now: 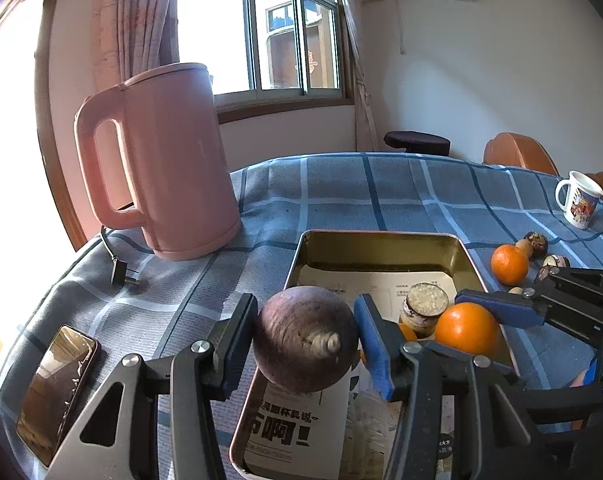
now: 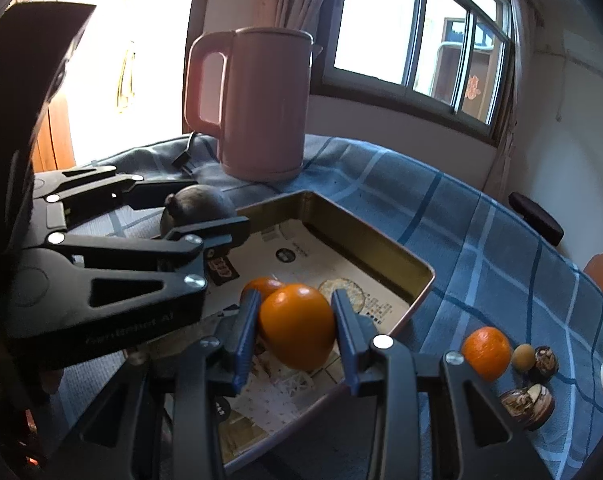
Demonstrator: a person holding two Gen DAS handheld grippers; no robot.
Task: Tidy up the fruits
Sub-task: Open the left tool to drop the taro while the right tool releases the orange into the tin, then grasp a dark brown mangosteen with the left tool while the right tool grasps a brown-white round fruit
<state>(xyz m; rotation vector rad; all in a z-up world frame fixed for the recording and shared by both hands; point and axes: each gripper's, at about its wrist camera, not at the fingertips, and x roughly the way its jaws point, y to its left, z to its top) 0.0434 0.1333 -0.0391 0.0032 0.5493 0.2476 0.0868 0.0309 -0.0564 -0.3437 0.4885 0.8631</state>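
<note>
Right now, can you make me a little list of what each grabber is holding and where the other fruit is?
left gripper: holds a dark purple fruit over the tin tray
right gripper: holds an orange over the tray
in tray: another orange
on tablecloth: one orange, some small brown fruits
nearby: pink kettle, mug, phone

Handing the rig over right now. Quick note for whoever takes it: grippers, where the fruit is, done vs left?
Left gripper: shut on the dark purple fruit, held over the near end of the metal tray.
Right gripper: shut on an orange, also over the tray.
In the tray: a second orange and a cut round piece.
On the tablecloth, right of the tray: one orange, plus small brown fruits or nuts.
Done: two items in the tray.
Left: release both held fruits into the tray, then collect the loose ones.
</note>
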